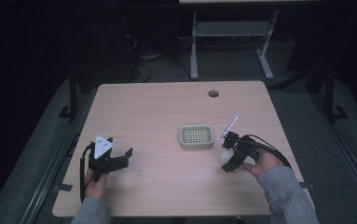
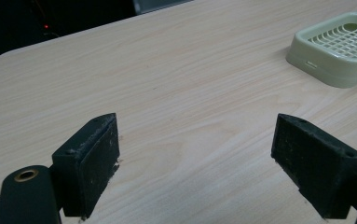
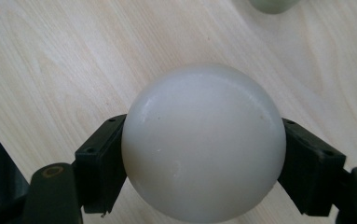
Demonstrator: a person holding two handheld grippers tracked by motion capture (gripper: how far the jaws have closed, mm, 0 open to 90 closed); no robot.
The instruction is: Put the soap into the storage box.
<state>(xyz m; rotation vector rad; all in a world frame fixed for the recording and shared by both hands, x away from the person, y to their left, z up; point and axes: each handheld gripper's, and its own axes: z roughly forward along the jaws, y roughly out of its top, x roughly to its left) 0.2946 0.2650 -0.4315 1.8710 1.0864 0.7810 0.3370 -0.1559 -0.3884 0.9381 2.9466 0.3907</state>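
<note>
A white ball (image 3: 203, 142) sits between the two black jaws of my right gripper (image 3: 203, 163), which is shut on it above the wooden table; in the high view the ball (image 1: 224, 157) shows at the right gripper (image 1: 228, 155), just right of a pale green slotted tray (image 1: 196, 136). A thin white stick (image 1: 229, 127) juts up from the right gripper's far side. My left gripper (image 1: 122, 157) rests at the table's front left, open, with nothing between its jaws (image 2: 195, 163). The green tray (image 2: 339, 49) lies ahead of it to the right.
The wooden table (image 1: 167, 112) has a round cable hole (image 1: 213, 93) near its far edge. Beyond the table stand a white desk frame (image 1: 232, 42) and loose cables on a dark floor. Bare tabletop spreads between the two grippers.
</note>
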